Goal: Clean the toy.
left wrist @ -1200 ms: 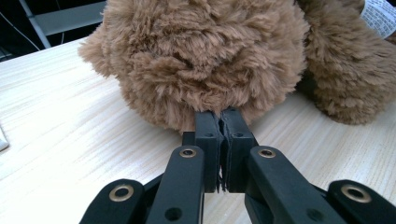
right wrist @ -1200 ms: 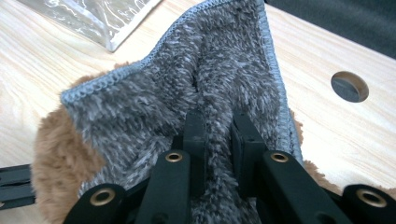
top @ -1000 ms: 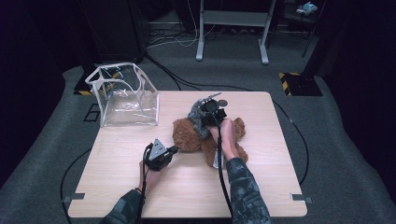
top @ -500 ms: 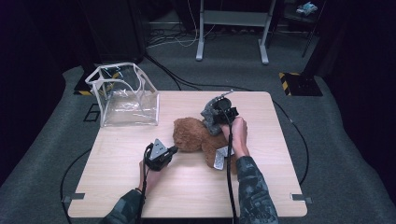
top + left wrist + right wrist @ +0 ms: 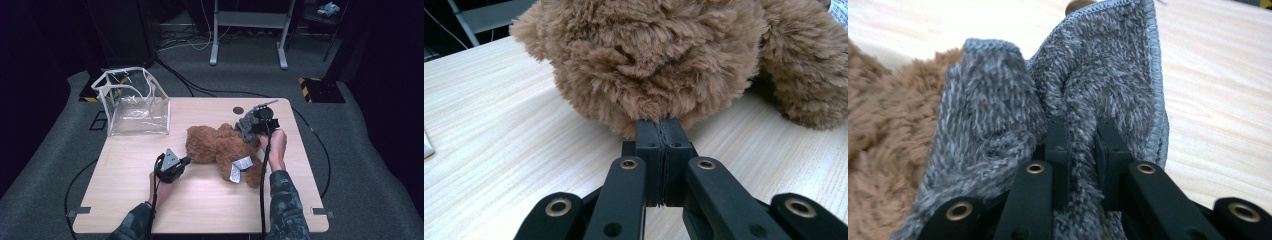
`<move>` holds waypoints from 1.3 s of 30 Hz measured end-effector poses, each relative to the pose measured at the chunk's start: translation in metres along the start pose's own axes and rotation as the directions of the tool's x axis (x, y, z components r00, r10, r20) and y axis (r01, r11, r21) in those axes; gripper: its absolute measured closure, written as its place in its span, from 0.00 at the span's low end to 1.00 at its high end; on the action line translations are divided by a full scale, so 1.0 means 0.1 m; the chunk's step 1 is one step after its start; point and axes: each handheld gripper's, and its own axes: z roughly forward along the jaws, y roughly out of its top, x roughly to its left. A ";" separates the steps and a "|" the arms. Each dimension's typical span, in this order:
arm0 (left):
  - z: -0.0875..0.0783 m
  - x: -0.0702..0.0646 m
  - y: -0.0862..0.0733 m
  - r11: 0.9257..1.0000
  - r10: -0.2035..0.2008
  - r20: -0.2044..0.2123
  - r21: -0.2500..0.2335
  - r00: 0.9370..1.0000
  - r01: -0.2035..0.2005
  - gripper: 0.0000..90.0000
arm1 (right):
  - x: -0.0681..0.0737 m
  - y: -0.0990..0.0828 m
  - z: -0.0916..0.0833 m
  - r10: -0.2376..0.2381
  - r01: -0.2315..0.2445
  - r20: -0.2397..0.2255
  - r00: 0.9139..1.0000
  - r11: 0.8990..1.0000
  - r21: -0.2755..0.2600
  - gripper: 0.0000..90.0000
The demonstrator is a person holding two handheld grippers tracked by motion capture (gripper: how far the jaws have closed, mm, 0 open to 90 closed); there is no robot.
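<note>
A brown teddy bear (image 5: 220, 147) lies on its side in the middle of the wooden table (image 5: 200, 205), a white tag (image 5: 239, 167) on its lower part. My left gripper (image 5: 186, 161) rests on the table at the bear's left, its shut jaws touching the fur. In the left gripper view the left gripper (image 5: 662, 135) has its pads pressed together right at the bear (image 5: 649, 55). My right gripper (image 5: 250, 130) is at the bear's upper right, shut on a grey fuzzy cloth (image 5: 244, 124). The right gripper view shows the cloth (image 5: 1098, 75) bunched between the right gripper's (image 5: 1080, 137) jaws, brown fur (image 5: 878, 150) beside it.
A clear plastic bag with white trim (image 5: 132, 102) stands open at the table's back left corner. A small round hole (image 5: 238, 110) sits near the back edge. Cables trail off the table to the floor. Metal stand legs (image 5: 247, 30) are behind the table.
My right gripper has carried the grey cloth to the right, from over the bear's middle to its right end. The left gripper has stayed where it was.
</note>
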 end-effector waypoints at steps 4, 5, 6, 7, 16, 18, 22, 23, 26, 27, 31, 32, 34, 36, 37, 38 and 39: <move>0.00 0.00 0.00 1.000 0.002 0.000 0.002 1.000 -0.002 0.99 | 0.09 0.08 -0.13 -0.013 0.012 -0.025 1.000 0.997 -0.071 0.89; 0.00 0.00 0.00 1.000 0.002 -0.001 0.002 1.000 -0.002 0.99 | 0.13 0.11 -0.16 -0.020 0.016 -0.045 0.999 0.997 -0.081 0.89; 0.00 0.00 0.00 1.000 0.002 -0.001 0.001 1.000 -0.002 0.99 | 0.18 0.14 -0.19 -0.027 0.021 -0.059 0.998 0.995 -0.100 0.89; 0.00 0.00 0.00 1.000 0.003 -0.001 0.002 1.000 -0.003 0.99 | 0.24 0.17 -0.23 -0.028 0.021 -0.070 0.997 0.994 -0.109 0.89; 0.00 0.00 0.00 1.000 0.002 -0.002 -0.005 1.000 -0.002 0.99 | 0.79 0.32 -0.17 -0.144 0.106 -0.224 0.964 0.979 -0.173 0.89; 0.00 -0.01 0.00 1.000 0.002 -0.003 -0.007 1.000 -0.002 0.99 | 0.91 0.32 -0.09 -0.173 0.144 -0.224 0.959 0.979 -0.142 0.89; 0.00 -0.01 0.00 1.000 0.003 -0.003 -0.004 1.000 -0.003 0.99 | 0.96 0.26 0.05 -0.208 0.199 -0.150 0.967 0.977 -0.073 0.89; 0.00 -0.01 0.00 1.000 0.004 -0.002 -0.004 1.000 -0.004 0.99 | 0.92 0.24 0.07 -0.207 0.198 -0.146 0.967 0.977 -0.075 0.89; 0.00 -0.01 0.00 1.000 0.004 -0.001 -0.007 1.000 -0.004 0.99 | 0.82 0.22 0.07 -0.183 0.178 -0.121 0.976 0.983 -0.056 0.89; 0.00 -0.01 0.00 1.000 0.004 -0.001 -0.004 1.000 -0.004 0.99 | 0.69 0.20 0.04 -0.156 0.152 -0.103 0.982 0.987 -0.047 0.89; 0.00 -0.01 0.00 1.000 0.005 0.003 -0.003 1.000 -0.005 0.99 | 0.45 0.14 0.00 -0.098 0.096 -0.071 0.993 0.995 -0.027 0.89; 0.00 -0.01 0.00 1.000 0.006 0.003 0.001 1.000 -0.006 0.99 | 0.38 0.12 0.00 -0.089 0.087 -0.068 0.994 0.996 -0.033 0.89; 0.00 -0.01 0.00 1.000 0.008 0.003 0.003 1.000 -0.008 0.99 | 0.26 0.08 -0.02 -0.057 0.055 -0.057 0.997 0.998 -0.032 0.89; 0.00 -0.01 0.00 1.000 0.008 0.003 0.004 1.000 -0.008 0.99 | 0.16 0.02 -0.01 -0.043 0.042 -0.037 0.998 0.999 -0.030 0.89; 0.00 -0.01 0.00 1.000 0.008 0.003 0.004 1.000 -0.008 0.99 | 0.11 -0.02 0.00 -0.032 0.032 -0.029 0.999 0.999 -0.024 0.89; 0.00 -0.01 0.00 1.000 0.008 0.003 0.004 1.000 -0.008 0.99 | 0.11 -0.02 0.00 -0.032 0.032 -0.029 0.999 0.999 -0.024 0.89; 0.00 -0.01 0.00 1.000 0.008 0.003 0.004 1.000 -0.008 0.99 | 0.07 -0.05 0.01 -0.020 0.020 -0.025 0.999 1.000 -0.016 0.89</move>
